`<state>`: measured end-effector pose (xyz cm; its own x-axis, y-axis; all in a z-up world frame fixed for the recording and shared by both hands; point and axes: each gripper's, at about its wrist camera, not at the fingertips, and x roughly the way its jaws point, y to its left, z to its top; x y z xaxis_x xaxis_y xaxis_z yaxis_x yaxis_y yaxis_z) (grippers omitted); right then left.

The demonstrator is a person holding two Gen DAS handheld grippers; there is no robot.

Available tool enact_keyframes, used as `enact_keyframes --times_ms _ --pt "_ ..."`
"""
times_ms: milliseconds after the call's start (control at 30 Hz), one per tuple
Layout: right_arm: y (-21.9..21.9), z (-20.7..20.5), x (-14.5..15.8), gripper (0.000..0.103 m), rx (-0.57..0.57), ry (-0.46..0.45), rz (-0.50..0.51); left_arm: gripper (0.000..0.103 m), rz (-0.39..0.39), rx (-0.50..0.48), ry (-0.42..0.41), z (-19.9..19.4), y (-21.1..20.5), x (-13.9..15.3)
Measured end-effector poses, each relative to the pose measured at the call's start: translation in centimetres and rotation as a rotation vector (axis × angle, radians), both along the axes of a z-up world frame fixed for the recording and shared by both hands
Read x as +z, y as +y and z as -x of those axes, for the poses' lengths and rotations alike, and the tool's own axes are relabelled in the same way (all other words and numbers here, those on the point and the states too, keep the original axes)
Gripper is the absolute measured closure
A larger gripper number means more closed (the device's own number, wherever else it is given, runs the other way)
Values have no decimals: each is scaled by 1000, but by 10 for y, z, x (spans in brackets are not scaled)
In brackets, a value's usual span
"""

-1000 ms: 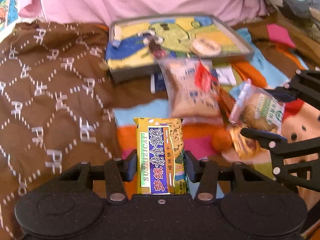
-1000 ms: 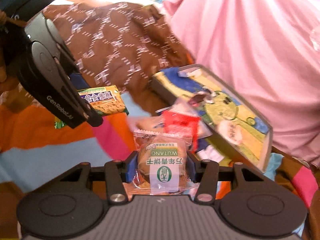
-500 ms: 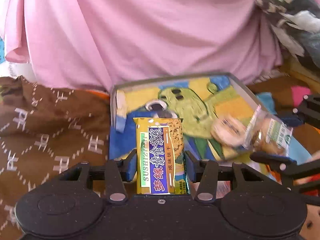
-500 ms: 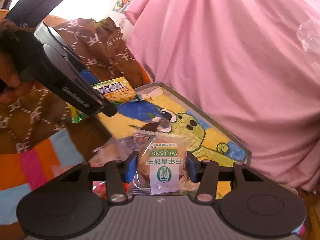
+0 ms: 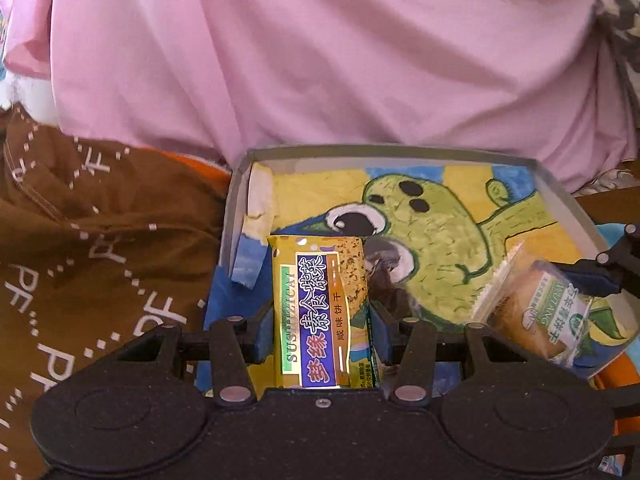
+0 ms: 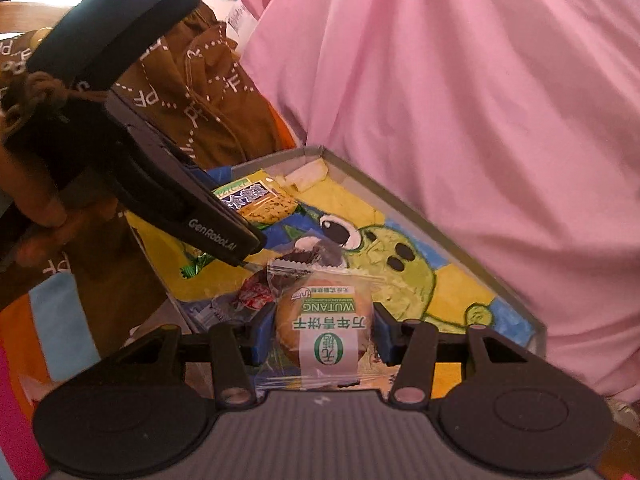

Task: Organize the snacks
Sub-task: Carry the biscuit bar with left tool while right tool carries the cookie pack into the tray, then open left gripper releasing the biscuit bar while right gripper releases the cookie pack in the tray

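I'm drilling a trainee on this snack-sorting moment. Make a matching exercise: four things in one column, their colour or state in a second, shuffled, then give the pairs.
Things
1. biscuit packet
2. round cake
3. tray
4. cloth

Colour or state
A. plain pink, bunched behind the tray
B. gold and purple wrapper, clamped in the left gripper
C. grey rim, green cartoon creature painted inside
D. clear wrapper with a green label, clamped in the right gripper

Pairs: 1-B, 2-D, 3-C, 4-A
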<state>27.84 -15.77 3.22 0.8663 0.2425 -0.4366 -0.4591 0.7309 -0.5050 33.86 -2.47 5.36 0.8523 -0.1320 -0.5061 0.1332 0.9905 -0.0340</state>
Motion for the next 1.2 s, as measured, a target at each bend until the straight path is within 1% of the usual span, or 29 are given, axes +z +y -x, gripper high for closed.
enact_keyframes --times_ms 200,367,467,533,633,667,733,833,933,1000,1133,1200 --pt "-2 -7 -10 49 -4 28 -20 53 -7 8 24 1 0 -12" --pt "-7 -12 -17 48 -22 47 -40 53 -17 10 27 2 -2 -14" --pt "-10 -13 -19 47 -20 44 -45 53 -18 19 39 1 -3 -14" --pt "-11 -13 -18 44 -28 34 -47 53 -14 26 37 1 -4 -14" --pt "-15 -10 -15 30 -33 22 -68 51 -7 29 34 4 -3 -12" --pt "-17 -7 -13 28 -34 12 -79 50 0 27 34 5 -3 -11" --pt "-21 -3 -8 20 -36 -5 -101 44 17 26 33 8 -1 -9" --pt "-27 5 -1 16 -44 -27 -132 34 39 33 23 15 0 -3" --pt "-31 14 6 11 -54 -46 -151 28 52 39 12 23 1 4" --pt "-35 20 10 10 -54 -45 -160 25 57 41 -2 30 2 10" --pt "-45 38 17 6 -62 -53 -178 12 92 52 -36 50 9 26" --pt "-51 50 22 4 -67 -61 -191 8 104 64 -50 62 13 34"
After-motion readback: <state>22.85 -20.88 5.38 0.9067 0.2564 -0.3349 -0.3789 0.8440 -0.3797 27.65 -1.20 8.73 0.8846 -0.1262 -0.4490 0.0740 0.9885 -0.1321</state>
